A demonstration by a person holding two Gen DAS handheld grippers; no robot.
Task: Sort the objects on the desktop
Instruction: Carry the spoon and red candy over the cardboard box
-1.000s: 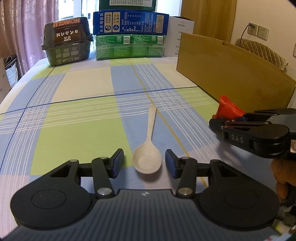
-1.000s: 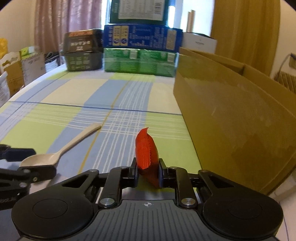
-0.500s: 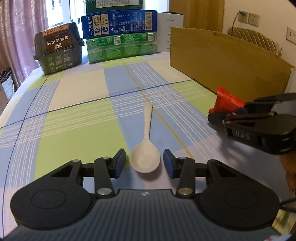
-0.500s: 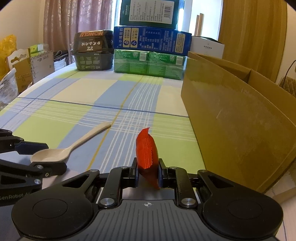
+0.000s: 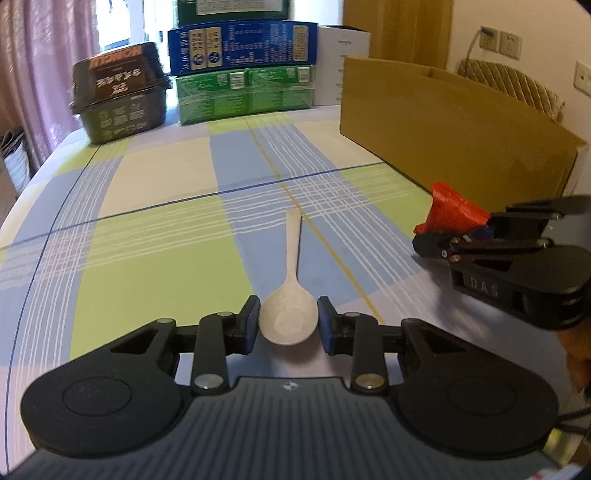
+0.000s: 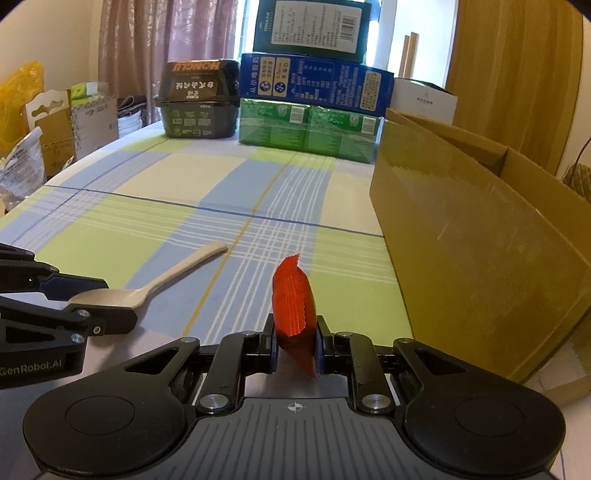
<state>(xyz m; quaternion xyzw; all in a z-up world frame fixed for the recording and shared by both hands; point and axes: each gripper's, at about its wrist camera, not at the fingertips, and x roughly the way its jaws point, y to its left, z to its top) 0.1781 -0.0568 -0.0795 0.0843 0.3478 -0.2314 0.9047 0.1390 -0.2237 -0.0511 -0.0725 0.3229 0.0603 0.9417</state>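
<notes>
The right tongs (image 6: 295, 347) pinch a red packet (image 6: 293, 306) beside the cardboard box (image 6: 480, 258); the left tongs (image 5: 288, 325) bracket a spoon (image 5: 290, 310) on the surface (image 5: 155, 229), not visibly gripping. Neither item is sorted yet.

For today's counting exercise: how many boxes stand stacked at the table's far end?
3 stacked: a green box at the bottom, a blue box on it, a dark green box on top. A white box stands beside them; others may be hidden behind.
</notes>
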